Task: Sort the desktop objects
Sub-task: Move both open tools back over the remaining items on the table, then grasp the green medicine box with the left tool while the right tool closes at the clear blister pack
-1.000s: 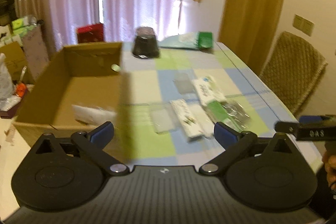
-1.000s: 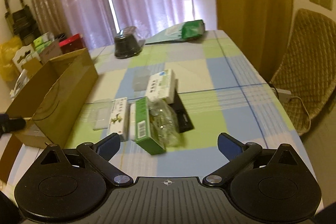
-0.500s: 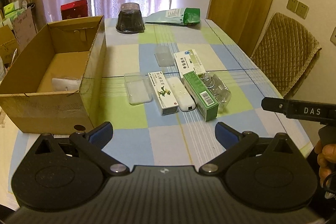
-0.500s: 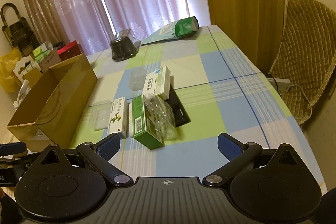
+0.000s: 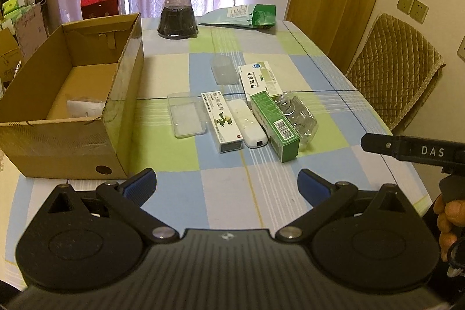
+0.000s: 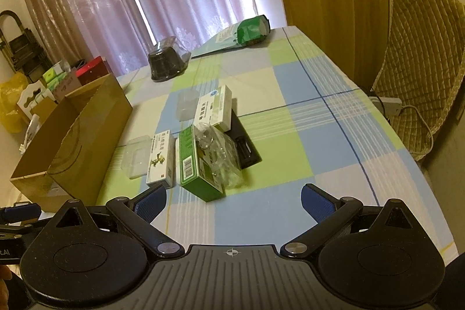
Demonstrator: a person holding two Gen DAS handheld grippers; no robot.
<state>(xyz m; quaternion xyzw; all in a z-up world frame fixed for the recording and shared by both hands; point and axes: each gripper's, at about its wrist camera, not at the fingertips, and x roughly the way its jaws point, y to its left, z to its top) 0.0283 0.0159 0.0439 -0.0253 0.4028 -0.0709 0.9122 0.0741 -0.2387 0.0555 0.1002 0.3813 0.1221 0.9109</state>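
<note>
- Your left gripper [image 5: 226, 183] hangs over the near edge of the table [image 5: 180, 193] with its jaws spread wide and nothing between them.
- Your right gripper [image 6: 234, 201] is also wide apart and empty, above the near edge of the checked cloth.
- The things to sort lie in a cluster mid-table: a clear plastic tray [image 5: 186, 115], a white box with a green plant print [image 5: 222, 121], a white oblong case [image 5: 247, 124], a green box [image 5: 274, 124] and a crumpled clear blister pack [image 5: 296, 115] touching the green box's right side.
- A white-and-green medicine box [image 5: 260, 80] sits just behind them, beside a small clear cup [image 5: 223, 70].
- The cardboard box [image 5: 66, 106] stands open at the table's left, a white item inside.
</note>
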